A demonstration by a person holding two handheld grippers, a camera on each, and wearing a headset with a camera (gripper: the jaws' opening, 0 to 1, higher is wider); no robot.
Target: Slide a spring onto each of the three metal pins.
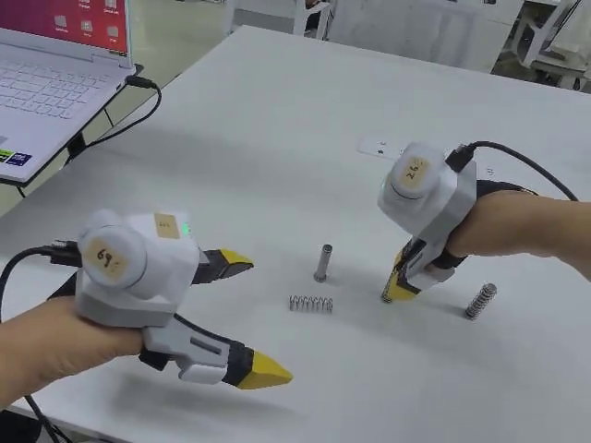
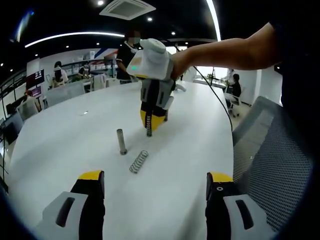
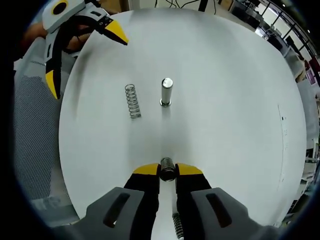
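Left hand-held gripper [image 1: 268,320] gapes empty; right hand-held gripper [image 1: 399,290] pinches an upright spring [image 3: 167,168] near bare pin [image 1: 323,263]

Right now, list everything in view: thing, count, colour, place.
Table: one, white, under everything.
Laptop: one, white, open, far left corner.
Metal pin: one, silver, upright, mid-table.
Loose spring: one, silver, lying flat near the pin, not touching it.
Held spring: one, silver, between the right fingers, lower end at the table.
Third spring: one, silver, standing tilted by the right wrist; pin inside cannot be told.
Left gripper: one, white, yellow-tipped fingers open, near left.
Right gripper: one, white, fingers shut.
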